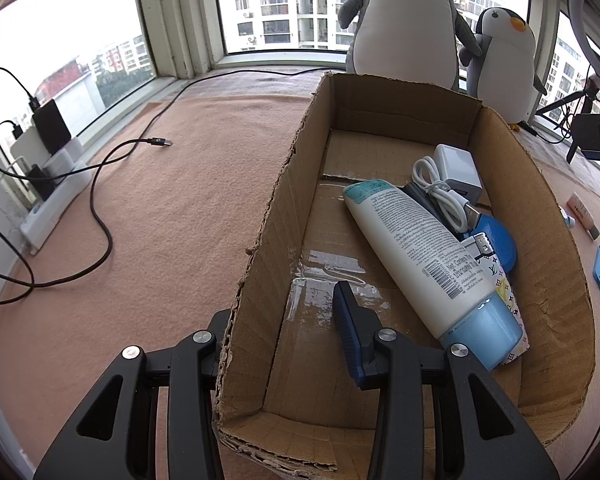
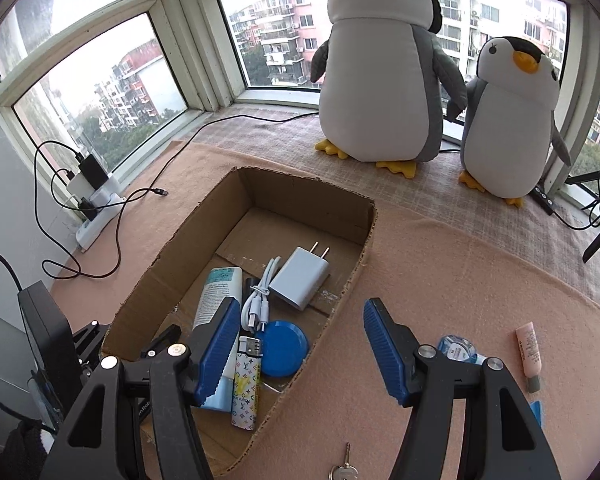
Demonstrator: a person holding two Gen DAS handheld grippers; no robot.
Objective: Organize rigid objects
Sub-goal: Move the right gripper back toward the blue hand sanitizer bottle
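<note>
Left tool (image 1: 284, 344) clamped on cardboard box (image 1: 260, 248) wall — apparently.

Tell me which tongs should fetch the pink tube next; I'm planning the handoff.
Right. The right tongs are open and empty, near the pink tube on the blanket, while the left tongs are shut on the cardboard box wall.

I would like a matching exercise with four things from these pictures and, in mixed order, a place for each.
Things:
1. white charger
2. pink tube
3. key
4. large penguin toy

Places:
A. on the blanket, nearest the camera
B. by the window
C. inside the cardboard box
D. on the blanket, right of the box

Pairs: 1-C, 2-D, 3-A, 4-B
</note>
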